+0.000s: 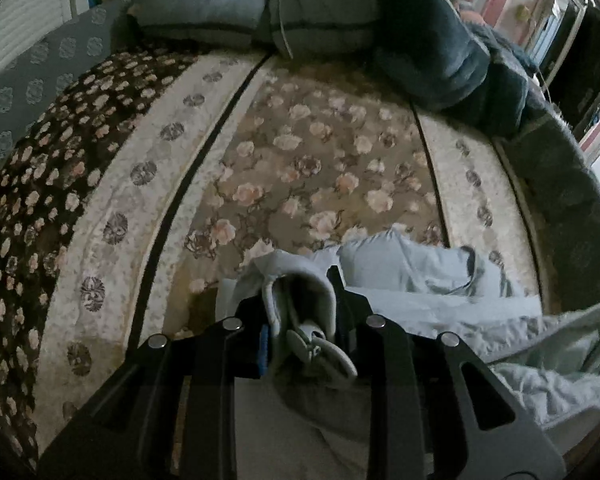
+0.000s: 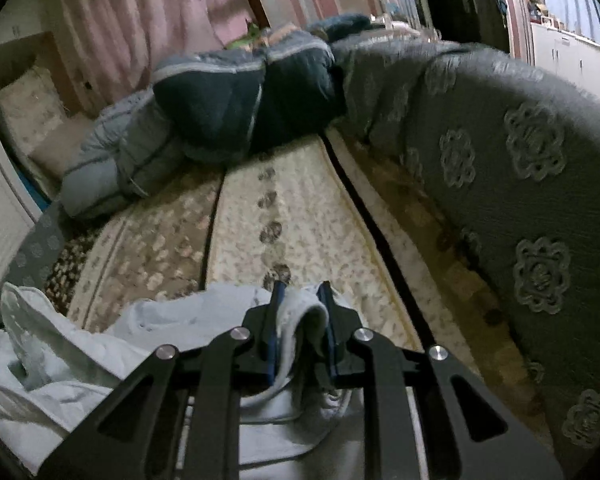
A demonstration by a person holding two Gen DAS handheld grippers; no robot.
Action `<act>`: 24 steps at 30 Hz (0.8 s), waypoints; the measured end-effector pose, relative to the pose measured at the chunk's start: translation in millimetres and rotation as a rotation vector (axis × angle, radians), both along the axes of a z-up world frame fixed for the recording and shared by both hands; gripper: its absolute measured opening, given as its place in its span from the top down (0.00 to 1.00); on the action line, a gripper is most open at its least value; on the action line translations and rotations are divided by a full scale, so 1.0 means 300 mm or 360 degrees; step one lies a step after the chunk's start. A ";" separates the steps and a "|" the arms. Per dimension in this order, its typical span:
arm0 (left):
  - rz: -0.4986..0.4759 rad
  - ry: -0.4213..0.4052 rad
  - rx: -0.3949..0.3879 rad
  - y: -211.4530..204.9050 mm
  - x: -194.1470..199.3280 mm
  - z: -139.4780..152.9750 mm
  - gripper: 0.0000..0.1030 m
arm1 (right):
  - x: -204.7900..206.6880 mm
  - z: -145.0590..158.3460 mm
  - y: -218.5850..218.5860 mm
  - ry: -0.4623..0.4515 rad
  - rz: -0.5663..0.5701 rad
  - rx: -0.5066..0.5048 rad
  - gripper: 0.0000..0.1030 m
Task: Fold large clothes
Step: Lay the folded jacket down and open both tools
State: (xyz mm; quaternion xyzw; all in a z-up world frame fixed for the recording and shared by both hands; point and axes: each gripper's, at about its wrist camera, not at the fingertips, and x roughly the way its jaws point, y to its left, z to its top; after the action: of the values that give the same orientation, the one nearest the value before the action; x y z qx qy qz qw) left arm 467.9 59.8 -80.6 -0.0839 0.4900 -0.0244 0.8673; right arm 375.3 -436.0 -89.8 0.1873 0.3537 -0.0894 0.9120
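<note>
Your left gripper is pinching a thick fold of the pale blue garment. The jaws are close together, with the soft hem bunched up between them. A pale cord with a flat end hangs from that fold, just under the jaws. From there the rest of the garment spreads out in a crumpled heap toward the right side of the bed.

Your right gripper is pinching the same pale blue garment. Its jaws are narrow too, and a fold of the cloth sits tight between the blue pads. A thin white cord loops below that fold. The cloth trails off to the left of this gripper in soft wrinkles.

The garment lies at the near edge of the bed, on the flowered cover. This cover has a brown strip with pink roses down the middle and cream strips on each side. A dark flowered strip runs along the left edge of the bed.

At the far edge of the bed there is a pile of blue-grey quilts, rolled and stacked. A grey blanket with round patterns is heaped along the right edge of the bed. Pink curtains hang behind the far edge
</note>
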 end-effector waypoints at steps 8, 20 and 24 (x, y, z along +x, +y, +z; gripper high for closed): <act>-0.0061 0.0062 -0.0025 0.017 -0.027 0.024 0.67 | -0.039 0.071 -0.056 -0.0064 0.0025 0.0123 0.57; -0.0081 -0.0232 0.0124 0.100 -0.315 0.248 0.03 | -0.348 0.184 -0.003 -0.0129 0.0186 -0.0245 0.08; -0.0091 -0.0213 0.0176 0.153 -0.425 0.159 0.03 | -0.424 0.099 0.016 -0.0049 0.0242 -0.0332 0.08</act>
State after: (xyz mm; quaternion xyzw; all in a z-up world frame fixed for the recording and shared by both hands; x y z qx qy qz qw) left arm 340.4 105.7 -33.0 -0.0201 0.4337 -0.0277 0.9004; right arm 248.2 -431.2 -60.0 0.0654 0.3417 -0.0535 0.9360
